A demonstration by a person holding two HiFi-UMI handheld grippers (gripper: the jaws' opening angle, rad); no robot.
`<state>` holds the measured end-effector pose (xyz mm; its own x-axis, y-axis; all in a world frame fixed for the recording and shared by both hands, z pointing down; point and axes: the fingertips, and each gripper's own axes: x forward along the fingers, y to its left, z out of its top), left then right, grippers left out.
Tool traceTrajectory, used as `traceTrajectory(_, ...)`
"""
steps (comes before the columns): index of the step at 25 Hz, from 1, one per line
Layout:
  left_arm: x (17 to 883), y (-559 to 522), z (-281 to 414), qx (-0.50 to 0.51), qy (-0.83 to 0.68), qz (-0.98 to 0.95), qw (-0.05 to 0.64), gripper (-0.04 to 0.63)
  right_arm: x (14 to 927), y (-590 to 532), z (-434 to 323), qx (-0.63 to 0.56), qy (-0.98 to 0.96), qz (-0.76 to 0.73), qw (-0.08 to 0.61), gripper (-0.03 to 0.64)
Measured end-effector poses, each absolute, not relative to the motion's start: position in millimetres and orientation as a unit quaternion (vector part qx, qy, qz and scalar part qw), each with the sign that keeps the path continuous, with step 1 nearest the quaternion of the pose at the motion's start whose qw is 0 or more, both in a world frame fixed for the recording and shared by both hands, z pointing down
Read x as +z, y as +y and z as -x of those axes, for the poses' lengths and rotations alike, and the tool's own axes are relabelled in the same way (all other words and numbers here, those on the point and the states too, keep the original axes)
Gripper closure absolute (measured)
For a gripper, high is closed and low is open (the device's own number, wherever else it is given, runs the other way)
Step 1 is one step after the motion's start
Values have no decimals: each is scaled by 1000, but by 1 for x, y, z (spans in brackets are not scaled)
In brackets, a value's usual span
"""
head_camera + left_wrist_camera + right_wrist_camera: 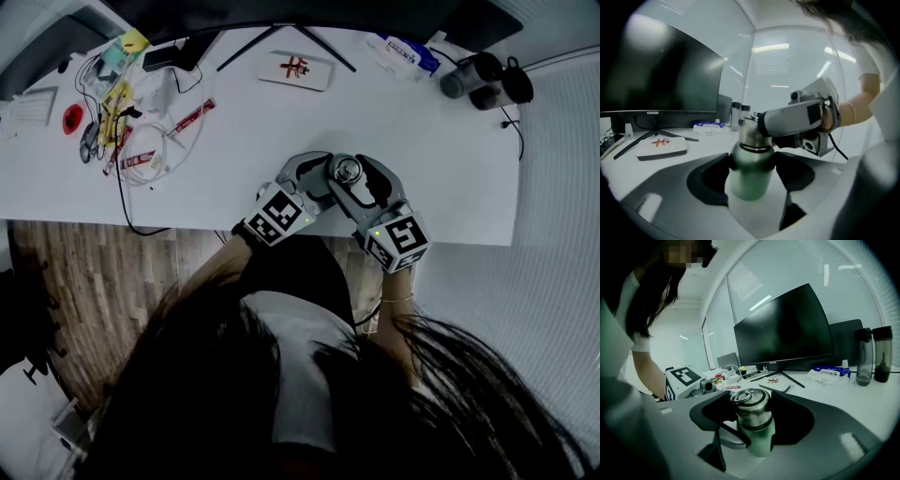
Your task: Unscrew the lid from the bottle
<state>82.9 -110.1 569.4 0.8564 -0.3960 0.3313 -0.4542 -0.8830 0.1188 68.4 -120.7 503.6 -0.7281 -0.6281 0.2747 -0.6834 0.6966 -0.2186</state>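
Standing upright, bottle [749, 182] between left gripper [751, 165] jaws; lid [751, 404] between right gripper [753, 417] jaws.

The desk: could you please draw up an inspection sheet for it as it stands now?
Surface: white desk.
Job's things: bottle upright near the front edge, lid on.
Clutter: white case, tissue pack, two dark flasks, packets at the far left.
Grippers: left hand-held gripper open around the bottle's body; right hand-held gripper open around the lid.
Cables: white coil beside the packets; black cable over the front edge.
Surroundings: monitor, glass wall, wood floor.
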Motion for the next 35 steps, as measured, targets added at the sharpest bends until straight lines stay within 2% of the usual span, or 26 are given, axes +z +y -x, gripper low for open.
traceTrajectory(7,570,-108,-82,170,-159,-968,89,238,502,-117,-65,148,-945,-276,96,350)
traceTrajectory(26,573,-110,-78,243,103,-964,43,236,507,-106,-53,70,-970,73,220,351)
traceTrajectory(31,573,-109,-79,244,118,-962,41,235,511,-105,-55,63,-963,97,245,351)
traceTrajectory(35,574,-110,-79,235,92,-967,45,235,506,-111,-54,98,-968,23,229,350)
